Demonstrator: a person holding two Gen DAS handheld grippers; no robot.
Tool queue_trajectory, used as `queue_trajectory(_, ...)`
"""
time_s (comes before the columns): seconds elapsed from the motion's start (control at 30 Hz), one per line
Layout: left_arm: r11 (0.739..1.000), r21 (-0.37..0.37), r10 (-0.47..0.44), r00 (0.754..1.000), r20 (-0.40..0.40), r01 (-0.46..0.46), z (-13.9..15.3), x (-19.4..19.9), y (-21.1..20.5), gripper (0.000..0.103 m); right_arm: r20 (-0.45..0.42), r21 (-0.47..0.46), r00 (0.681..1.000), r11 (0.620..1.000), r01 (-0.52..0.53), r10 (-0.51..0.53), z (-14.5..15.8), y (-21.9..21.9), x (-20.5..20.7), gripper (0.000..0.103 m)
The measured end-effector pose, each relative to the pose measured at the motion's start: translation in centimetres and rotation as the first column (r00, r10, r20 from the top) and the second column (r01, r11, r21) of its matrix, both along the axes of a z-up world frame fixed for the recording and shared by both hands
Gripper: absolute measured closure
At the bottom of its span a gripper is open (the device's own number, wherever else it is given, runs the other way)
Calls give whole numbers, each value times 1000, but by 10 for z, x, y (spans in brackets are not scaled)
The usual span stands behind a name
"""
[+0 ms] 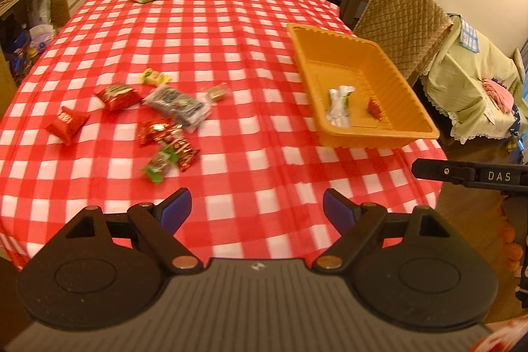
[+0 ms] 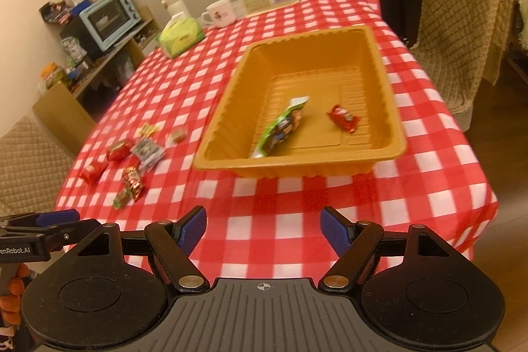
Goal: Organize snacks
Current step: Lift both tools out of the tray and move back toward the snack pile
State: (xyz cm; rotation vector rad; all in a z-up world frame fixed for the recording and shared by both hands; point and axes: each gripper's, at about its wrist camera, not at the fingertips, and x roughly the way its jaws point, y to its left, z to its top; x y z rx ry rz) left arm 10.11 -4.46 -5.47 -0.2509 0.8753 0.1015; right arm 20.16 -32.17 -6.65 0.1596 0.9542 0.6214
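While both grippers hover empty, left gripper (image 1: pixel 257 203) spread wide | right gripper (image 2: pixel 263 221) spread wide | tray (image 2: pixel 392 108) holds two snacks | loose snacks (image 1: pixel 158 111) lie left on tablecloth (image 1: pixel 231 55).

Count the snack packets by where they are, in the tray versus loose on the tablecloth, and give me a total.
In the tray: 2, a green packet and a red packet.
Loose on the tablecloth: about 8, in one cluster; blur makes the exact count uncertain.
Total: about 10.
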Motion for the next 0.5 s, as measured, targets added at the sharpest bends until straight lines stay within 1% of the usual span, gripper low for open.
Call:
queue_trajectory(0.2, 999, 10, 35, 999, -6, -35, -1, -13, 24, 18, -7, -6, 999, 999, -54, 54, -3, 32, -4, 27)
queue_trajectory(0.5, 994, 23, 111, 994, -13, -111, -2, -25, 69, 18, 5, -6, 990, 990, -139, 139, -6, 85, -7, 27)
